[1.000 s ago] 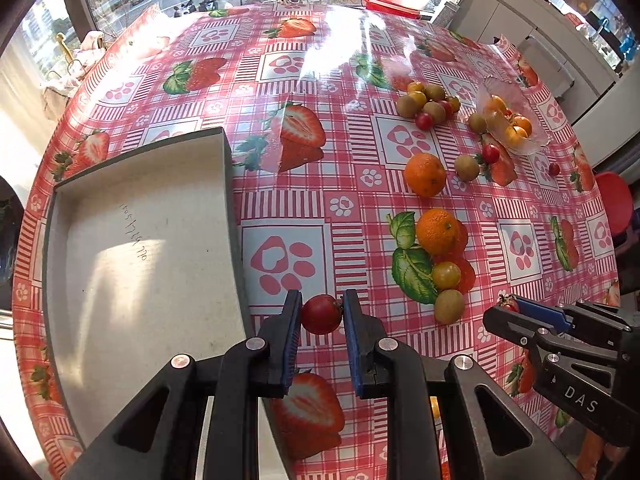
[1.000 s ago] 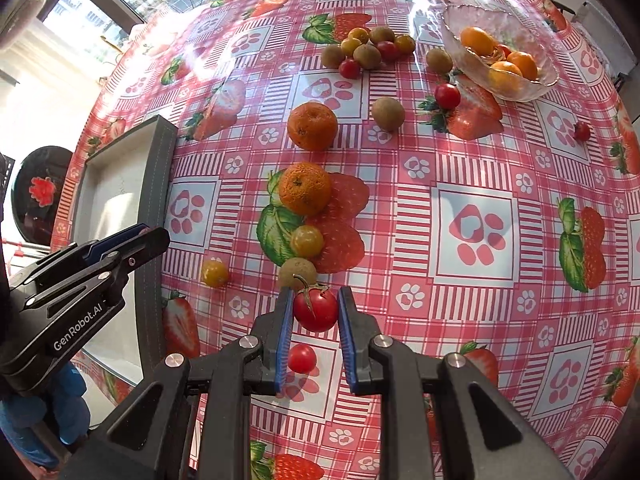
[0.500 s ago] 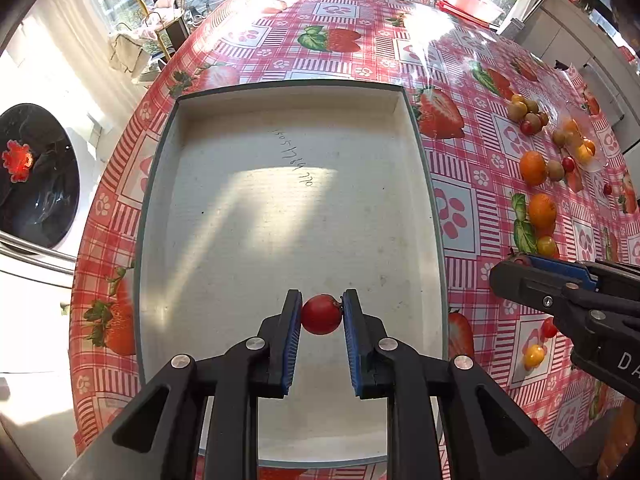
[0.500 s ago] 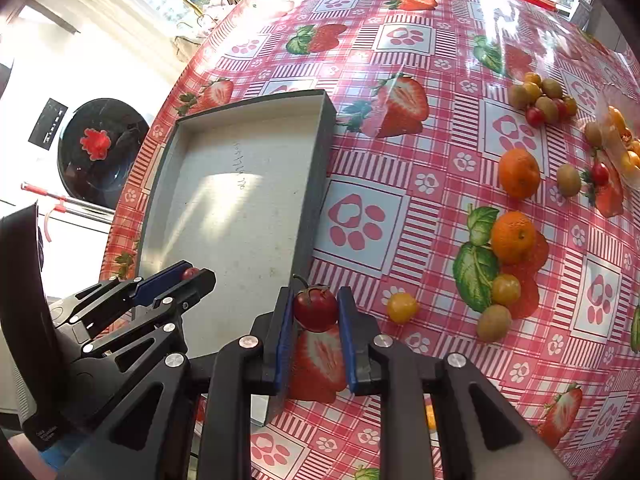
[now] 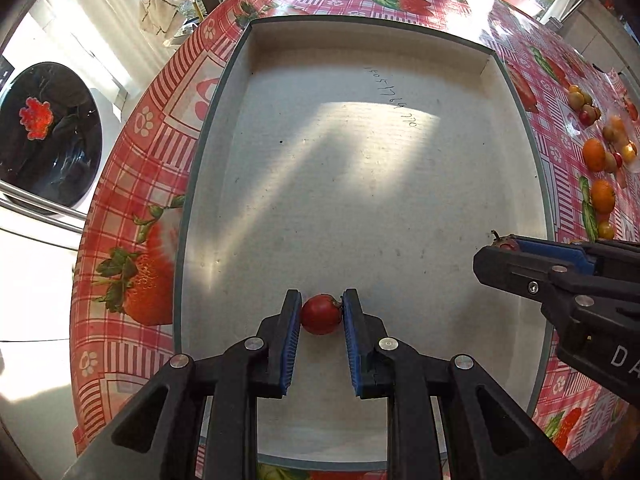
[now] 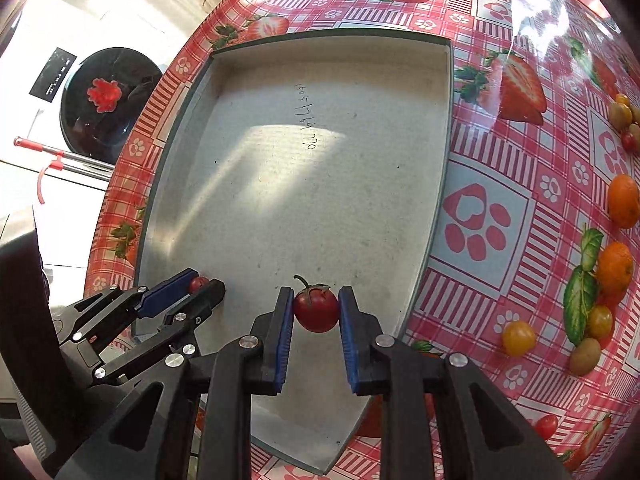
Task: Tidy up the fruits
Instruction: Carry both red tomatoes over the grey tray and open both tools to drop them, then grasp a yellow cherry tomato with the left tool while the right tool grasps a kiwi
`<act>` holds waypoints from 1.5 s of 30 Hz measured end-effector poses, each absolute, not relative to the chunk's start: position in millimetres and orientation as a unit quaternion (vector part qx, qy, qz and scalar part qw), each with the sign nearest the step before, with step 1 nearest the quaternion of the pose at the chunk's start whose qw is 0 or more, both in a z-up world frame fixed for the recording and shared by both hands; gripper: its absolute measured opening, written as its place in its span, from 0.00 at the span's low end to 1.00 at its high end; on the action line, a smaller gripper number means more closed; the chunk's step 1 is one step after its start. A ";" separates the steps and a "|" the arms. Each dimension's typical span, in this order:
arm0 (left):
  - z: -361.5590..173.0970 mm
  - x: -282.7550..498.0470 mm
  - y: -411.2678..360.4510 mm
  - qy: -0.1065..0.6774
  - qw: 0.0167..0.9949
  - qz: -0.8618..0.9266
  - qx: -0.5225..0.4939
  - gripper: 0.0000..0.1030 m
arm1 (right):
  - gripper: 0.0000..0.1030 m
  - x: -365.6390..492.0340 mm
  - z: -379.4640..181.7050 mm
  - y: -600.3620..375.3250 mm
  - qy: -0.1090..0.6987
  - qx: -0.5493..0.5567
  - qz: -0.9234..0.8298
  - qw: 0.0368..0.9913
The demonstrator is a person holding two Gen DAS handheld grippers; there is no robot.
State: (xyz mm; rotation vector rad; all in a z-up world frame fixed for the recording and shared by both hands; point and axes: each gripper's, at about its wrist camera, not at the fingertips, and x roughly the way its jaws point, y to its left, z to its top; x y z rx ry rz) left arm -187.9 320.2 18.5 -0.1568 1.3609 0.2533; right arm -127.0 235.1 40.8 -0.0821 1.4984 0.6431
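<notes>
My left gripper (image 5: 321, 314) is shut on a small red cherry tomato (image 5: 321, 315) and holds it over the near end of the grey tray (image 5: 360, 160). My right gripper (image 6: 315, 308) is shut on a larger red tomato with a stem (image 6: 316, 308), also over the tray (image 6: 280, 200), near its right wall. In the right wrist view the left gripper (image 6: 202, 282) shows at lower left with its tomato (image 6: 197, 282). In the left wrist view the right gripper (image 5: 504, 246) enters from the right.
Loose fruit lies on the strawberry tablecloth right of the tray: two oranges (image 6: 624, 200) (image 6: 614, 266), yellow tomatoes (image 6: 519, 337), a kiwi (image 6: 585, 356), a red tomato (image 6: 546, 426). A washing machine door (image 6: 106, 104) is beyond the table's left edge.
Both grippers have moved left from the loose fruit to over the tray, each still holding its tomato. The tray now fills both views.
</notes>
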 end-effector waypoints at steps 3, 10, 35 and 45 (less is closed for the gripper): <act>17.3 -188.3 319.5 0.626 0.768 0.119 -0.065 0.38 | 0.31 -127.1 35.4 237.6 0.673 -0.042 0.287 0.680; 18.9 -181.1 313.7 0.618 0.775 0.125 -0.038 0.84 | 0.78 -127.0 46.8 237.6 0.660 -0.022 0.300 0.688; 70.6 -138.7 205.9 0.576 0.817 -0.009 0.029 0.84 | 0.80 -109.9 67.5 63.0 0.650 0.041 0.116 0.750; 73.2 -131.0 165.3 0.563 0.823 -0.065 0.045 0.83 | 0.60 -103.5 39.8 54.4 0.659 0.024 0.101 0.745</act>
